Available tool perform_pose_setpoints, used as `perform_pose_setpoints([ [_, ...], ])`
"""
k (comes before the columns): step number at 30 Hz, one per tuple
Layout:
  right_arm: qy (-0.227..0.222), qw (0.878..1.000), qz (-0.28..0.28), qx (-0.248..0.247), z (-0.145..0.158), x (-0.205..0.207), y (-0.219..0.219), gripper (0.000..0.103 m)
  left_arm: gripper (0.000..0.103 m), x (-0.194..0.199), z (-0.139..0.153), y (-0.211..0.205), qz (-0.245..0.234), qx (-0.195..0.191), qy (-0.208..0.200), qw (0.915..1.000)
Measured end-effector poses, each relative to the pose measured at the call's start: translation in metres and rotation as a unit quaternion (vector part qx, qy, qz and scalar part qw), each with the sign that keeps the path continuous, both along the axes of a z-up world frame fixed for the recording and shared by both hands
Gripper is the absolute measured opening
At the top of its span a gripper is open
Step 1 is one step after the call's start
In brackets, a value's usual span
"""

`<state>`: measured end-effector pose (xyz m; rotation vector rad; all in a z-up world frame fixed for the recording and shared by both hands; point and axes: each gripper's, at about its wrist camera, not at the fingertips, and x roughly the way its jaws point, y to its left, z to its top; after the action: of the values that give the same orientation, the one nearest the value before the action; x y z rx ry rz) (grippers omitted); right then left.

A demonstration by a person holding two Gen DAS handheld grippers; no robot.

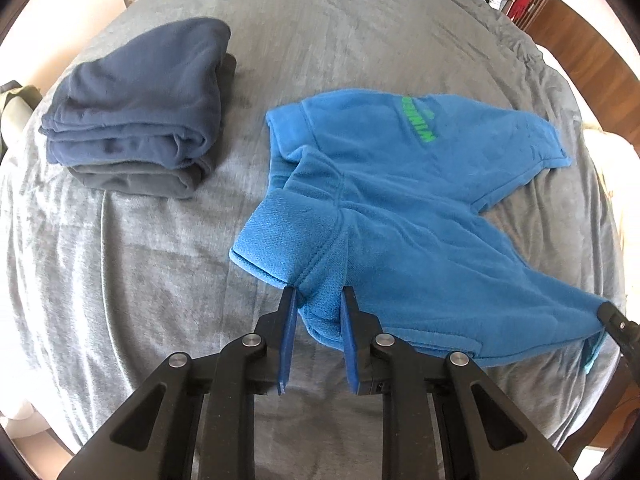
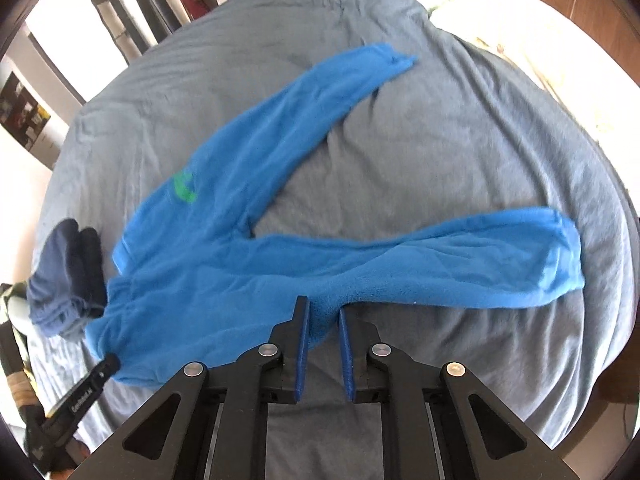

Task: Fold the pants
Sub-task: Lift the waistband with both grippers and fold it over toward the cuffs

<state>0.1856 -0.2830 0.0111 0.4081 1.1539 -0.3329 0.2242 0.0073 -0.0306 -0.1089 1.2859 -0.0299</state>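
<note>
**Both pinches set on the near edge of the blue pants**

On the grey blanket (image 1: 120, 272) that covers the bed, the blue fleece pants (image 1: 400, 208) lie spread with both legs reaching away to the right and far side, the green lettering (image 1: 420, 124) on the far leg. My left gripper (image 1: 320, 300) has its jaws nearly closed on a bunched fold of the waistband corner at the near left of the garment. My right gripper (image 2: 323, 312) is pinched just as narrowly on the near edge of the near leg, a ridge of fleece standing between its pads. The cloth at both pinches is pulled up off the blanket while the rest lies flat.

I judge the step to be carrying the near leg over onto the far one. The risks come from the grips. Each holds only a small bite of thick, soft fleece, so a quick pull could slide it out and drop one side. If I hold only the top layer at the waistband, the layers will separate and the fold will come out crooked. Uneven travel between my hands would skew the leg. To the far left sits a stack of folded dark garments (image 1: 140, 108); a wide swing could drag the waistband into it.
</note>
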Motion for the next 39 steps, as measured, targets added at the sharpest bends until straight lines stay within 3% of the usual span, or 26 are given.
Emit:
perform_pose_setpoints([
  [15, -0.052, 0.998, 0.036, -0.010, 0.024, 0.076, -0.018, 0.014, 0.021, 0.054, 0.021, -0.015, 0.009, -0.003, -0.023, 0.9997],
  [31, -0.083, 0.996, 0.039, -0.018, -0.018, 0.183, -0.033, 0.013, 0.022, 0.133, -0.002, -0.024, 0.034, -0.035, -0.026, 0.9985],
  [36, -0.079, 0.996, 0.041, -0.021, -0.041, 0.208, -0.034, 0.013, 0.033, 0.149, -0.008, -0.026, 0.008, -0.031, -0.044, 0.9985],
  [38, -0.075, 0.996, 0.041, -0.026, -0.049, 0.214, -0.034, 0.013, 0.050, 0.151, -0.004, -0.027, -0.018, -0.019, -0.063, 0.9977],
  [39, -0.075, 0.996, 0.040, -0.026, -0.052, 0.217, -0.034, 0.013, 0.053, 0.151, 0.001, -0.026, -0.035, -0.010, -0.078, 0.9963],
])
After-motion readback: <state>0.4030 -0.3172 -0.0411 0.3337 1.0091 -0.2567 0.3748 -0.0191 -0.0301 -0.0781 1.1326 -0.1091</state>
